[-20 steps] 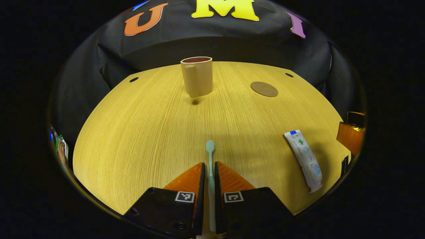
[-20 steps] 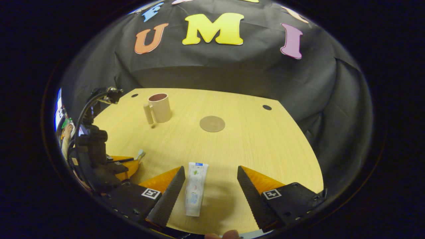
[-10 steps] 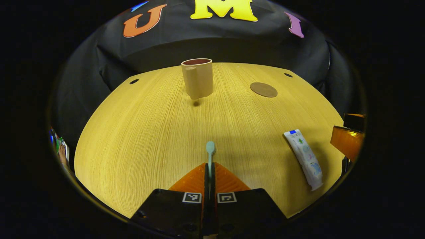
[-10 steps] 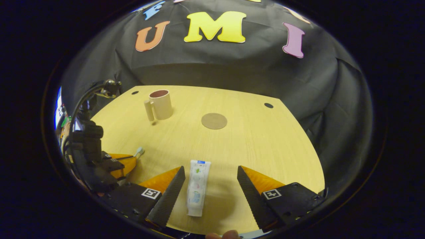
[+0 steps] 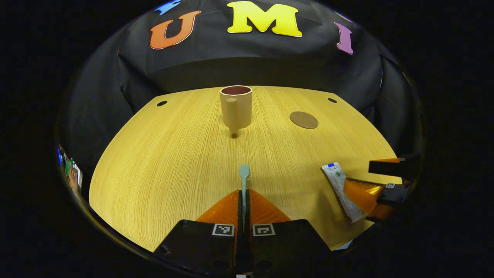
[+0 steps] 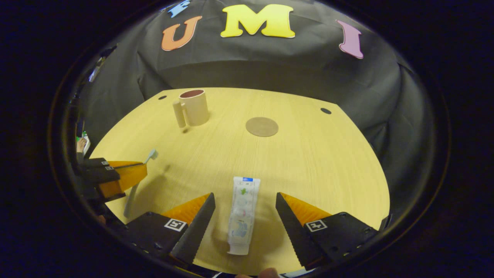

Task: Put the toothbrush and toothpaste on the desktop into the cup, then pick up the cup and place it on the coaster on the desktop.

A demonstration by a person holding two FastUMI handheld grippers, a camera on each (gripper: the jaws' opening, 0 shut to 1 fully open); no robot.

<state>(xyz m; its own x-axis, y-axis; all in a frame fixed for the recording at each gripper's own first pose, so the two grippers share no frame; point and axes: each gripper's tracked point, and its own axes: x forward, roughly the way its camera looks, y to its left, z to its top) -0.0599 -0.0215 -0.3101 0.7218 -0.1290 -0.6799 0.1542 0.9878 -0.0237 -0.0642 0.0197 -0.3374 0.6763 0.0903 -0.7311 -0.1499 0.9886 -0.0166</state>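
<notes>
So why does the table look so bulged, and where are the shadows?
Left gripper view: the fisheye lens bows the table into a dome; a small dark shadow sits under the cup handle. Right gripper view: same curving, sharp focus, soft shadows beside the toothpaste and under the raised toothbrush.

Beige cup (image 5: 236,106) (maroon inside), mint toothbrush (image 5: 244,173), white toothpaste (image 6: 243,210), yellow woodgrain desktop (image 5: 162,162).

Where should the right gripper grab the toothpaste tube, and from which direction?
Grip the toothpaste across its flat middle, coming straight down from above. It lies flat on the desktop, lengthwise between the open fingers of the right gripper, so the fingers likely only need to lower and close on its long edges.
</notes>
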